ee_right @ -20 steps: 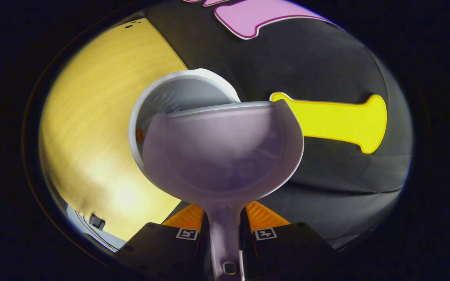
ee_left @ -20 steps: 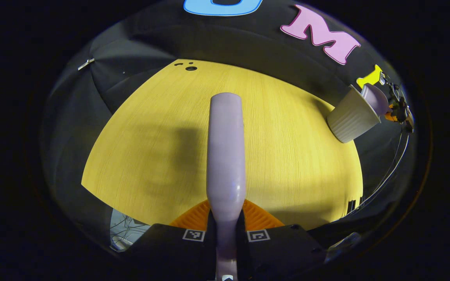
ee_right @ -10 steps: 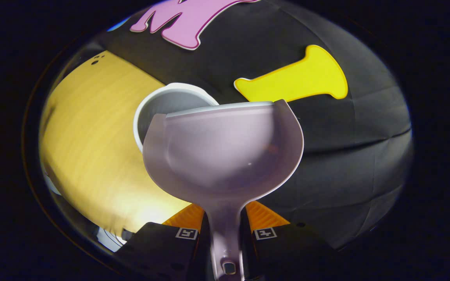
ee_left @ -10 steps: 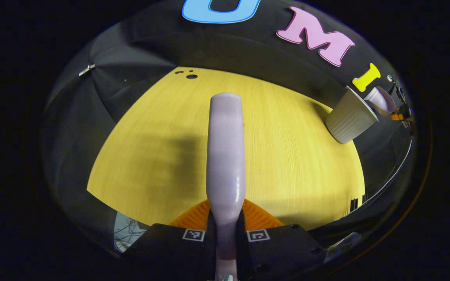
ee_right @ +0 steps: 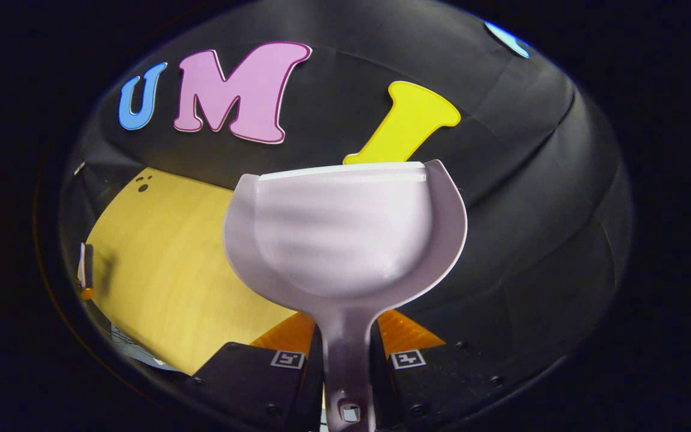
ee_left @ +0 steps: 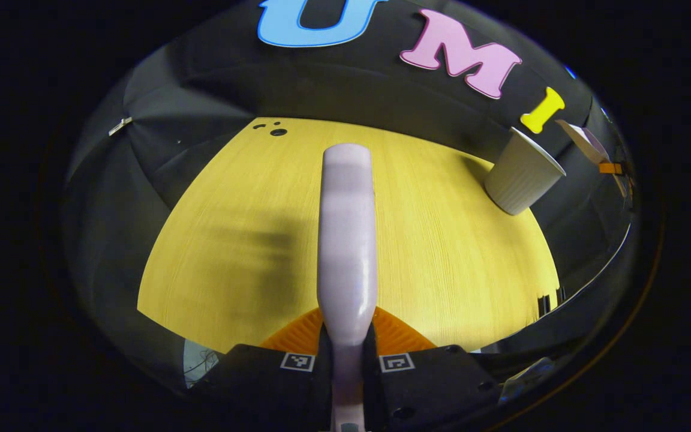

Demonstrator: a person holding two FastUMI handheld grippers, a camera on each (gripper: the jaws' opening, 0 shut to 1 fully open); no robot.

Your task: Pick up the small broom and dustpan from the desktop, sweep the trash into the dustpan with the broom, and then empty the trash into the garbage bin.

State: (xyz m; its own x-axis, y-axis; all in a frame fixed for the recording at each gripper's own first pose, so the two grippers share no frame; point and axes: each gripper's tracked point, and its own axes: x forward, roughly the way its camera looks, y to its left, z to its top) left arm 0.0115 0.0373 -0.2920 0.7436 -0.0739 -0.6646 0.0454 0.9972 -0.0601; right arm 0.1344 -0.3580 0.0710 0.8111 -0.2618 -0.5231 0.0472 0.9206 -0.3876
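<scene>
The yellow desktop [ee_left: 441,240] spreads across the left gripper view with no trash visible on it. At about two o'clock in that view the pale ribbed garbage bin [ee_left: 519,180] stands near the desktop's far edge, its mouth turned away, so what lies inside cannot be told. In the right gripper view the lilac dustpan [ee_right: 345,234] sits at centre, its scoop looking empty and its flat lip toward twelve o'clock; it looks like light, stiff, smooth plastic, likely to slip or swivel if held loosely, so the narrow handle at six o'clock is the sensible hold. The right gripper [ee_right: 348,360] is closed tight on that handle, both fingers pressing its sides. The small broom [ee_left: 346,240] runs from six o'clock up to centre in the left gripper view, seen as a smooth, rounded lilac shaft; its bristles are not visible here. It too seems light and rigid, best gripped low on the handle. The left gripper [ee_left: 346,363] is clamped on it there, nearly fully closed. Judging by the bare scoop and desktop, emptying appears done.
</scene>
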